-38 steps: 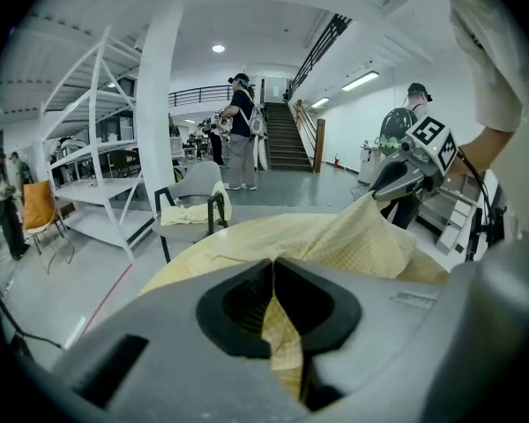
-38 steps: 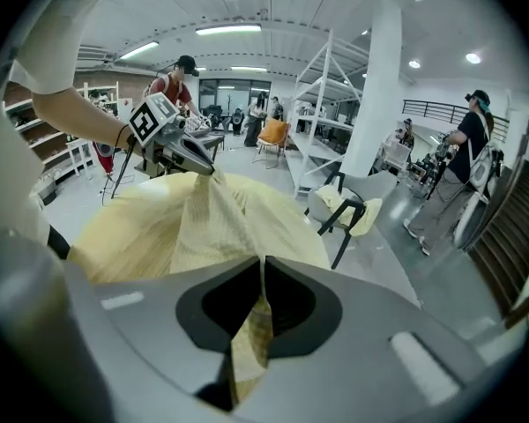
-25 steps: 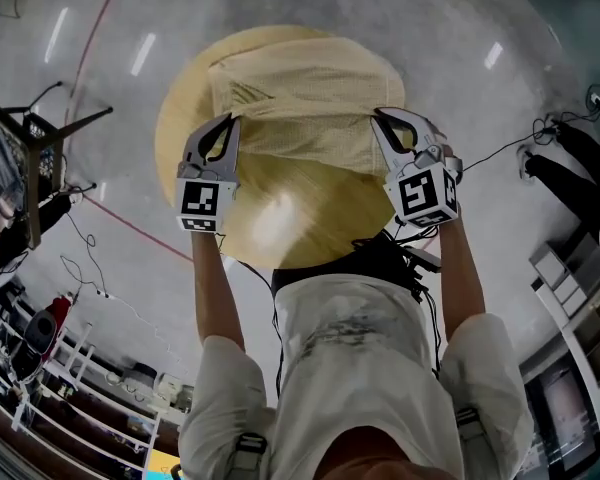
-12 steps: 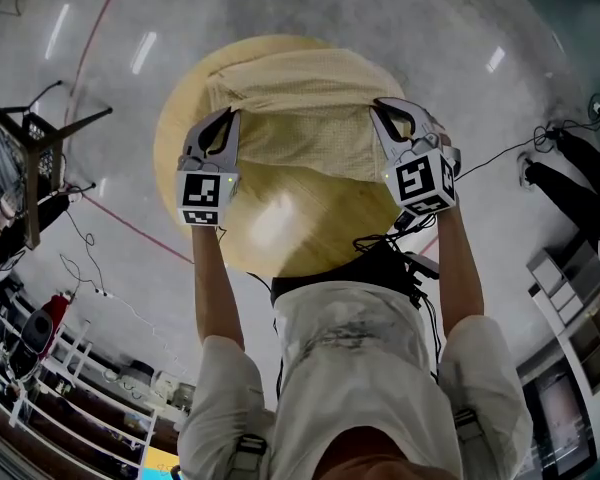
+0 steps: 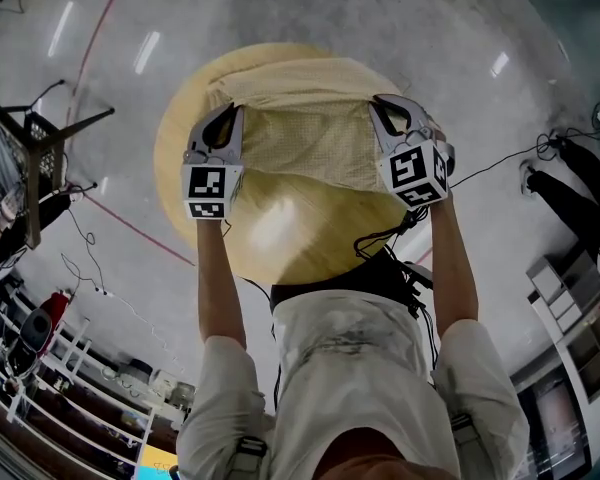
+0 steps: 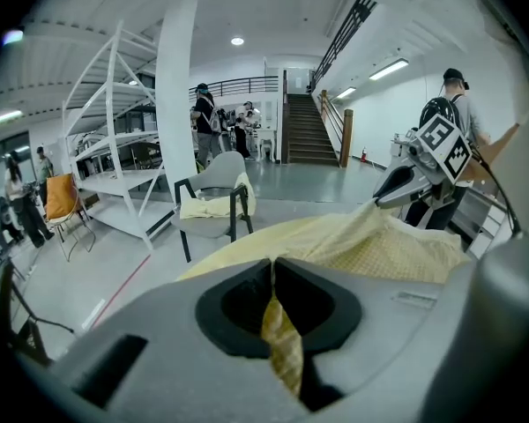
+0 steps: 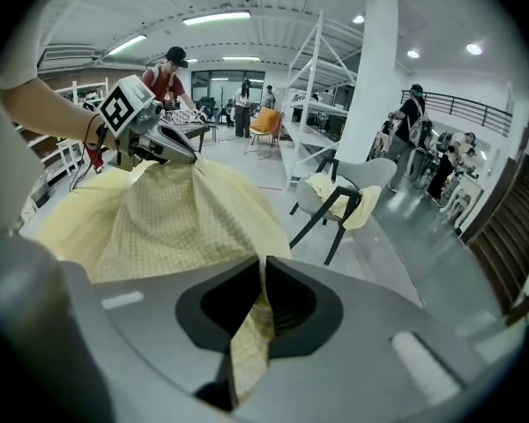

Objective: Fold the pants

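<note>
Pale yellow checked pants [image 5: 310, 128] lie spread over a round wooden table [image 5: 270, 228]. My left gripper [image 5: 236, 110] is shut on the left corner of the cloth's near edge and holds it off the table. My right gripper [image 5: 374, 104] is shut on the right corner the same way. In the left gripper view a strip of the pants [image 6: 282, 342] runs between the closed jaws, and the right gripper [image 6: 397, 188] shows beyond the raised cloth. In the right gripper view the pants [image 7: 176, 210] stretch from my jaws to the left gripper [image 7: 159, 144].
A grey chair [image 7: 335, 196] with a yellow cloth on it stands beside the table. A white column [image 6: 176, 104] and white shelving [image 6: 115, 148] stand behind it. Several people stand farther back. Cables [image 5: 500, 153] trail on the floor at the right.
Both grippers have carried the near edge of the pants away from me, toward the table's far side, and a little lower. More bare table shows in front.
</note>
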Tool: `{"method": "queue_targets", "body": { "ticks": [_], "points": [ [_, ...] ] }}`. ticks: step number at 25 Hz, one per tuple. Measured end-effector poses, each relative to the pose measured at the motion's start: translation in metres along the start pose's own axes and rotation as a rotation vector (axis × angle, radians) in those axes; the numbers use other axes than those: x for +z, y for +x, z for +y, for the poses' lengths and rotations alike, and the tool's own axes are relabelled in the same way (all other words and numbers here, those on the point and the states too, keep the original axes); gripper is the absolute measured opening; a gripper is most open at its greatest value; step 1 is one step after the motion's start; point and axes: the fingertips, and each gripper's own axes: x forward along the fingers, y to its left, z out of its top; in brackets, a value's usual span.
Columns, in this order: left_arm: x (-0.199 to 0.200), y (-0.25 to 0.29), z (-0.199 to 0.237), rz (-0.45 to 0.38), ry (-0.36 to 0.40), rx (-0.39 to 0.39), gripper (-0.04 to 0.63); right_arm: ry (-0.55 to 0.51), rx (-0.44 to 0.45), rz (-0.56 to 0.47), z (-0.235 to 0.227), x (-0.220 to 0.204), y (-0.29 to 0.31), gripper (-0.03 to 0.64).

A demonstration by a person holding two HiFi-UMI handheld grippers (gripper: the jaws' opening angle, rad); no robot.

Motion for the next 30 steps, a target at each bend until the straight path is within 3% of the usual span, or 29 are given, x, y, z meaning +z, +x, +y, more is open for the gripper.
{"method": "queue_targets", "body": {
  "ticks": [9,20,25,30],
  "points": [
    [0.006,0.013,0.011,-0.020,-0.043,0.057,0.034,0.090,-0.048,-0.003,-0.022,-0.006,0.014,0.074],
    [0.022,0.008,0.021,-0.064,-0.070,0.116,0.034,0.109,-0.152,-0.025,-0.042,0.001,-0.001,0.063],
    [0.027,0.003,0.016,-0.073,-0.062,0.125,0.032,0.117,-0.127,-0.020,-0.039,-0.011,-0.009,0.035],
    [0.029,-0.003,0.006,-0.077,-0.058,0.132,0.029,0.131,-0.047,0.005,-0.022,-0.026,-0.009,0.009]
  ]
}}
